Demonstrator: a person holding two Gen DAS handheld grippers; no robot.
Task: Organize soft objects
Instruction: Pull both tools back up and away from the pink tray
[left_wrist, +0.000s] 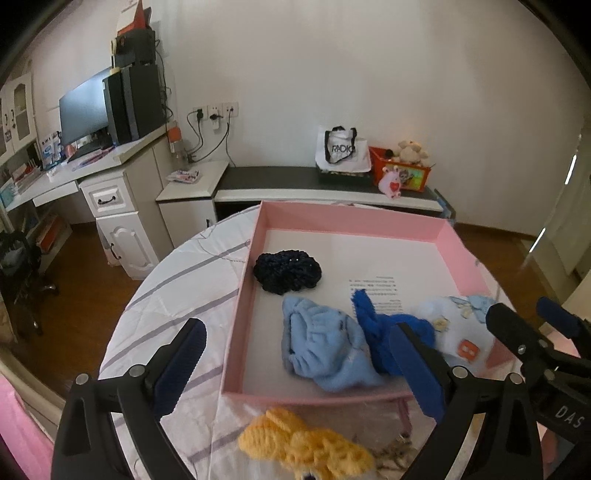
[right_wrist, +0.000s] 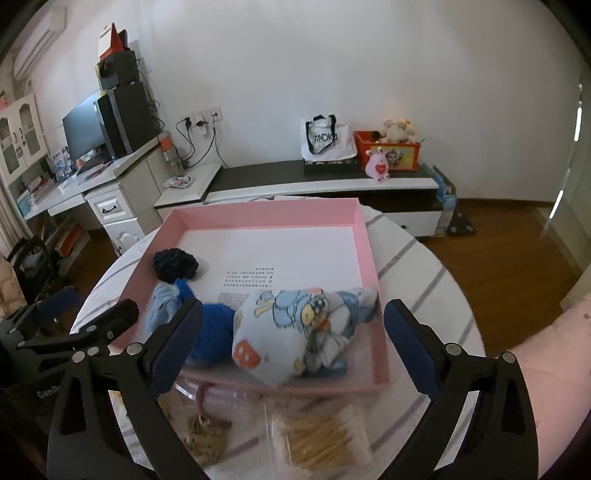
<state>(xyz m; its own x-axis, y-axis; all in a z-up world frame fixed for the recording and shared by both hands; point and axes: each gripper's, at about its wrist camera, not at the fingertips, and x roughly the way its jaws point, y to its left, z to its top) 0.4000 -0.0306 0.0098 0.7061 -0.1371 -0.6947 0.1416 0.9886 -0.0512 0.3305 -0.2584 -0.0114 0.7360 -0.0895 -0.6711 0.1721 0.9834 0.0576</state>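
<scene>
Covering round table (left_wrist: 177, 295), striped white cloth (right_wrist: 424, 266)

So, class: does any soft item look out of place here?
Yes. The yellow knitted item lies on the table in front of the pink box, while the dark knit, light blue cloth and printed bundle are inside.

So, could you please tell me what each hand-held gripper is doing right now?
Left hand-held gripper: open, holding nothing.
Right hand-held gripper: open, holding nothing.
</scene>
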